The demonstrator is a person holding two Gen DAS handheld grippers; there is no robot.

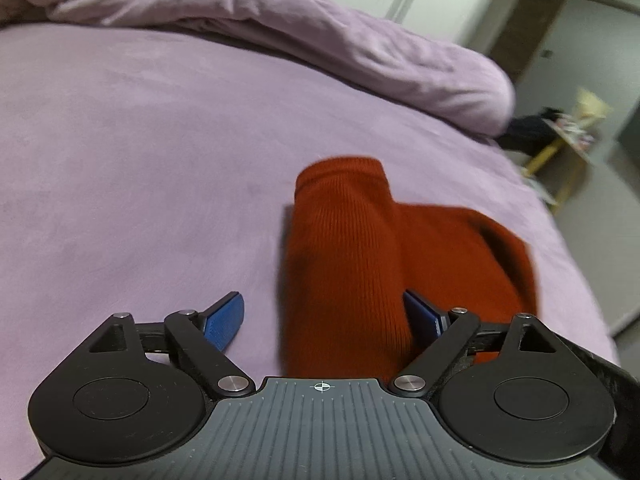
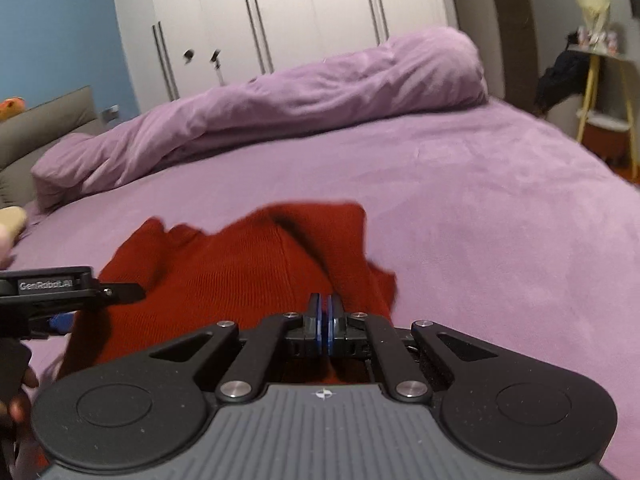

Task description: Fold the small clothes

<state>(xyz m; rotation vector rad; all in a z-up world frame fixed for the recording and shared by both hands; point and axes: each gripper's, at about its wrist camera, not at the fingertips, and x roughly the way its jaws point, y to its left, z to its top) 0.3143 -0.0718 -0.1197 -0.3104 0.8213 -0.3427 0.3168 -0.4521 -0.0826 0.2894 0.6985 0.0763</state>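
A red knit garment [image 1: 352, 264] lies crumpled on the purple bed sheet [image 1: 140, 160]. My left gripper [image 1: 324, 318] stands open over its near end, with a thick rolled part of the knit between the blue pads. The left pad is clear of the cloth and the right pad is at its edge. In the right wrist view the red knit garment [image 2: 224, 272] spreads below my right gripper [image 2: 325, 312], whose blue pads are shut together on a raised ridge of the cloth. One of my left gripper's fingers [image 2: 120, 292] reaches in from the left edge, over the garment's left side.
A rolled purple duvet [image 2: 280, 104] lies along the far side of the bed. White wardrobe doors [image 2: 280, 12] stand behind it, and a grey headboard [image 2: 44, 128] is at the left. A yellow-legged side table [image 2: 600, 92] stands past the bed's right edge.
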